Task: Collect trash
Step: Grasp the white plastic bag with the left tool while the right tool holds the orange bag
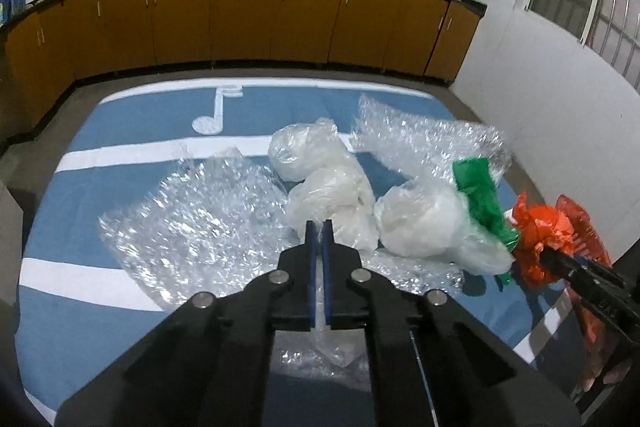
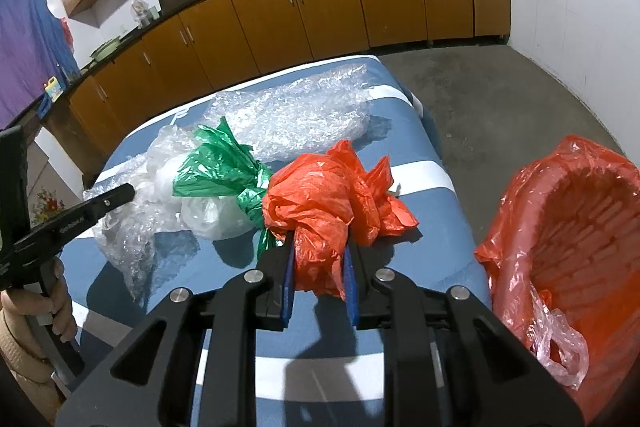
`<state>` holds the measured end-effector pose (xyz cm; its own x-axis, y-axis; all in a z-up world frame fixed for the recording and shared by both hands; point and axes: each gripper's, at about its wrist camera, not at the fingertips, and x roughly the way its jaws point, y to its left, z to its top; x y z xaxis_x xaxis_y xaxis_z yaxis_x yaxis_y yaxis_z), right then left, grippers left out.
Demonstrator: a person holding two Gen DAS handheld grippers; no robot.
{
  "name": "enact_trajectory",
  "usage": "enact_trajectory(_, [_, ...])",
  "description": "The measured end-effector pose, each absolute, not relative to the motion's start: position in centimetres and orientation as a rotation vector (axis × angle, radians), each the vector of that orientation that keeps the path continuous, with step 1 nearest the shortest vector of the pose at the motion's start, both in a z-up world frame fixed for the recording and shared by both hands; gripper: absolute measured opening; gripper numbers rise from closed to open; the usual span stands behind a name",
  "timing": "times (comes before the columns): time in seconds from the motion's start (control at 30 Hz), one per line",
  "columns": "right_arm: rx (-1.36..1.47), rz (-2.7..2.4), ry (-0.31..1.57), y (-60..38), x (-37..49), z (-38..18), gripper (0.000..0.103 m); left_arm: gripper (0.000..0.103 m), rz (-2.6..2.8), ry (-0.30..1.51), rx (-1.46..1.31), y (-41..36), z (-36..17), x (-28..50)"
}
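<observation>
My right gripper (image 2: 318, 247) is shut on a crumpled orange plastic bag (image 2: 320, 199) and holds it over the blue mat's right side; it also shows in the left wrist view (image 1: 540, 231). A green plastic bag (image 2: 224, 171) and a white plastic bag (image 2: 212, 215) hang against the orange one. My left gripper (image 1: 319, 227) is shut and empty, above a sheet of bubble wrap (image 1: 192, 223) and white bagged bundles (image 1: 328, 195). An orange basket lined with an orange bag (image 2: 572, 227) stands to the right.
The trash lies on a blue mat (image 1: 100, 307) with white stripes and a music note. A second bubble wrap sheet (image 2: 296, 111) lies at the far side. Wooden cabinets (image 1: 240, 15) line the back wall. Bare concrete floor (image 2: 500, 95) lies right of the mat.
</observation>
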<state>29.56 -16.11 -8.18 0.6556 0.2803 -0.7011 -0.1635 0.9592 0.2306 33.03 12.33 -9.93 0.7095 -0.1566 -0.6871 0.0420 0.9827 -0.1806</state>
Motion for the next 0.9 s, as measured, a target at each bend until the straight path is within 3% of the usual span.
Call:
enact_trajectory(0.47, [0.174,0.267,0.737,-16.9,26.7,-4.8,0.02,0.004,-0.092,0.618,-0.205,14.0,-3.7,27.2])
enact_trajectory(0.9, [0.192,0.171,0.628,-20.9,22.5,-1.1,0.02,0.004,-0.211,0.52,-0.176,8.8,0.9,22.9])
